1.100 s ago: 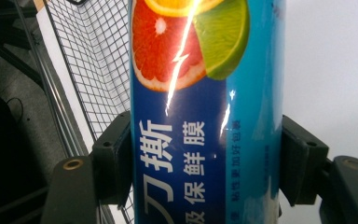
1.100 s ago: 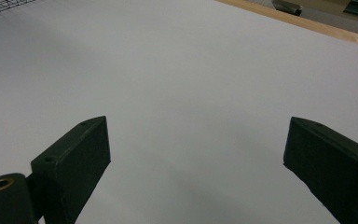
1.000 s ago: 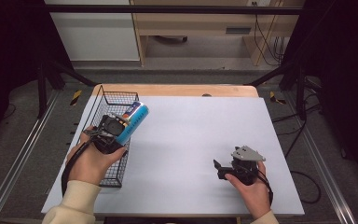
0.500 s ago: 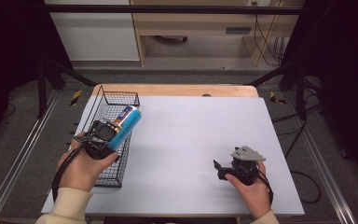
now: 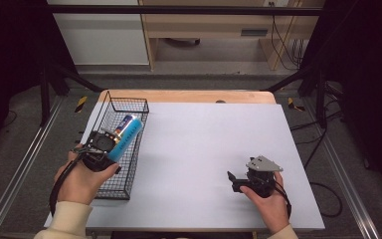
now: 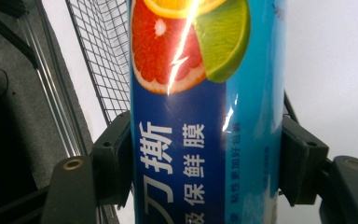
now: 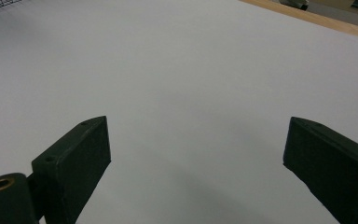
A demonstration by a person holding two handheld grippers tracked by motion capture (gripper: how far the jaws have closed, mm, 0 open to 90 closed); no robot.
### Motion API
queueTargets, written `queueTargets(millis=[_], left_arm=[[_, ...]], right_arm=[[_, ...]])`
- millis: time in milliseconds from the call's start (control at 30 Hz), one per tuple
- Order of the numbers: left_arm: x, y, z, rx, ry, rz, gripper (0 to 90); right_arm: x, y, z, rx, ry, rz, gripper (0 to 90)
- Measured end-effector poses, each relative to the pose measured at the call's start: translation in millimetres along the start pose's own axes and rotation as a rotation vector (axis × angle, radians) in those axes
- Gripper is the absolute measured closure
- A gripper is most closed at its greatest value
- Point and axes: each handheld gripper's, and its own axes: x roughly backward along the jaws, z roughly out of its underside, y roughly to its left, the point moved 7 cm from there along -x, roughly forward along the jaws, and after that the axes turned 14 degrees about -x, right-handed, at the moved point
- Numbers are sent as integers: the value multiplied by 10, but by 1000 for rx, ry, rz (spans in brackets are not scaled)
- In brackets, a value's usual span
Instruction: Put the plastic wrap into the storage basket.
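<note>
The left gripper (image 5: pixel 110 147) is clamping the blue box (image 5: pixel 125 137) above the basket (image 5: pixel 129 105); the right gripper (image 5: pixel 235 180) is resting wide open, empty, well right of the basket.

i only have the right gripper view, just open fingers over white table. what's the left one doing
Observer: The left gripper is shut on a blue box, holding it over the wire basket at the table's left edge.
Operator: what box
Observer: The left gripper view shows a long blue carton of cling film with a grapefruit and lime picture, clamped between both fingers.
Operator: is it in the basket yet
Observer: Not yet; in the high view it is tilted, its far end above the basket.
</note>
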Motion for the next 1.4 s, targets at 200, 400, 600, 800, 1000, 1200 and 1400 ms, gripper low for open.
queueTargets(millis=[200, 400, 600, 800, 1000, 1200, 1400], left_arm=[[-83, 64, 26, 31, 9, 26, 320], [-150, 146, 58, 65, 17, 32, 320], [-214, 177, 84, 86, 21, 51, 320], [-264, 193, 89, 93, 33, 58, 319], [-308, 203, 89, 98, 40, 61, 319], [-340, 220, 88, 106, 43, 63, 319], [-376, 244, 73, 111, 50, 61, 319]], right_arm=[[-4, 1, 2, 0, 2, -2, 77], [-1, 4, 2, -1, 3, -5, 77], [-3, 16, 4, 3, 4, -10, 78], [0, 19, 5, 7, 6, -12, 79], [-4, 25, 8, 8, 8, -13, 79], [-1, 24, 9, 11, 9, -13, 79], [-2, 34, 16, 16, 13, -18, 79]])
